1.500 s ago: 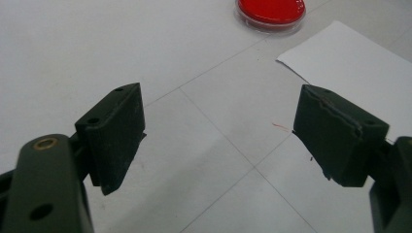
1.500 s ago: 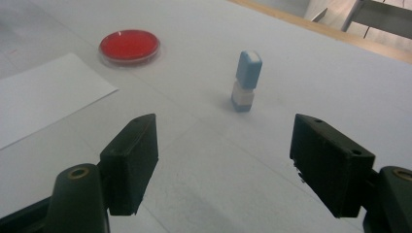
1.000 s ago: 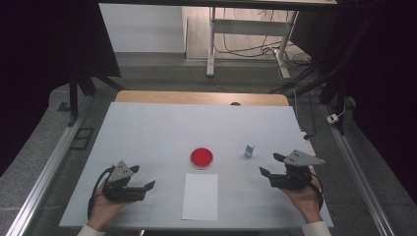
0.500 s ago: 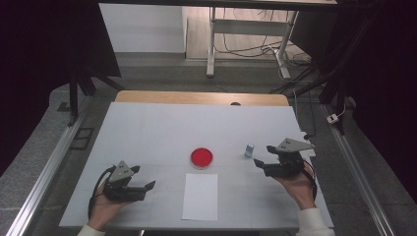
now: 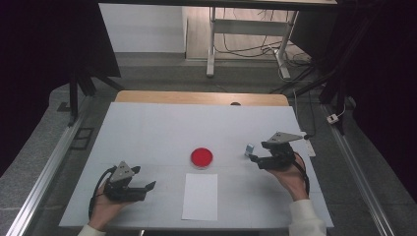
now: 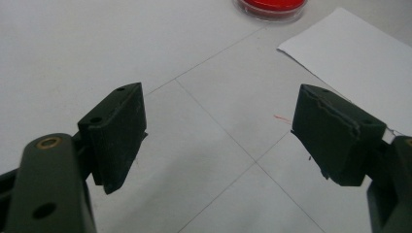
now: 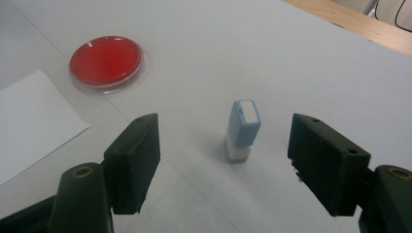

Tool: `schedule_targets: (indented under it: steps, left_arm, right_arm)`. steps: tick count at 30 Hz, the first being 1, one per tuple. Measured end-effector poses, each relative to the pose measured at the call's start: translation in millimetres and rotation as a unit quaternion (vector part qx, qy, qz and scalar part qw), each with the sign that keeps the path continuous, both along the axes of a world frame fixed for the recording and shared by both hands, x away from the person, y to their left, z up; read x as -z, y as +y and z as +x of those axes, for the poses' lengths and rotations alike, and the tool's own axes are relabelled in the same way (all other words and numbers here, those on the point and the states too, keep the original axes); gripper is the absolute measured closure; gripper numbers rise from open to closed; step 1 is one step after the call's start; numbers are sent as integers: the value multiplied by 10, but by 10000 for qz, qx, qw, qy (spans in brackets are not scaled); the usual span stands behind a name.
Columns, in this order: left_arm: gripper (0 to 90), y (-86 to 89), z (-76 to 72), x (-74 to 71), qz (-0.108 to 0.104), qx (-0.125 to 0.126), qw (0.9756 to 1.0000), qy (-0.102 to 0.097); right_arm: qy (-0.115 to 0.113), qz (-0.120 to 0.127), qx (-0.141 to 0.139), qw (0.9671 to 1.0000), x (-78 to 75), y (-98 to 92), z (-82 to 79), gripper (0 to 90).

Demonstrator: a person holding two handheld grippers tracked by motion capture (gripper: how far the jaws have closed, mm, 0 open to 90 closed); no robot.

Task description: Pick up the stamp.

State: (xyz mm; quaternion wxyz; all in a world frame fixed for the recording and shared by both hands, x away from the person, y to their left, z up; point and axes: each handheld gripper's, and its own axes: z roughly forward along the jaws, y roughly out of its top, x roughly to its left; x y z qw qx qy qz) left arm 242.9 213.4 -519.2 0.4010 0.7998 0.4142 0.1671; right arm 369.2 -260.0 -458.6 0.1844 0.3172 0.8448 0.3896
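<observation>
A small light-blue and white block [image 7: 241, 130] stands upright on the white table [image 5: 162, 132]; in the high view this block [image 5: 249, 149] is right of centre. My right gripper [image 5: 254, 158] is open, its jaws set wide just short of the block [image 7: 226, 145]. A round red dish [image 5: 202, 157] lies at the table's middle, also the red dish [image 7: 106, 62] in the right gripper view and the red dish [image 6: 270, 6] at the top of the left gripper view. A white paper sheet [image 5: 200, 195] lies in front of it. My left gripper [image 5: 149, 189] is open near the front left, holding nothing [image 6: 218, 128].
A wooden strip [image 5: 201, 98] borders the table's far edge. Metal rails [image 5: 44, 177] run along both sides. Beyond the table stand a metal frame [image 5: 251, 29] and cables on the floor. Bare table surface lies between the two grippers.
My right gripper has moved forward and left across the table, up to the blue and white block. The left gripper has stayed in place.
</observation>
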Motion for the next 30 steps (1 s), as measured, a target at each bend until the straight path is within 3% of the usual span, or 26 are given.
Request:
schedule_targets:
  steps: [7, 17, 30]
  left_arm:
    - [202, -16, -8, 7, 27, 30, 10000, 0]
    - [203, -27, -6, 11, -7, 7, 10000, 13]
    - [202, -42, -5, 14, 5, 0, 10000, 12]
  right_arm:
    - [32, -150, -5, 9999, 32, 108, 155, 294]
    - [173, -160, 56, 9997, 131, 102, 308, 324]
    - [183, -118, 4, 9998, 213, 103, 363, 514]
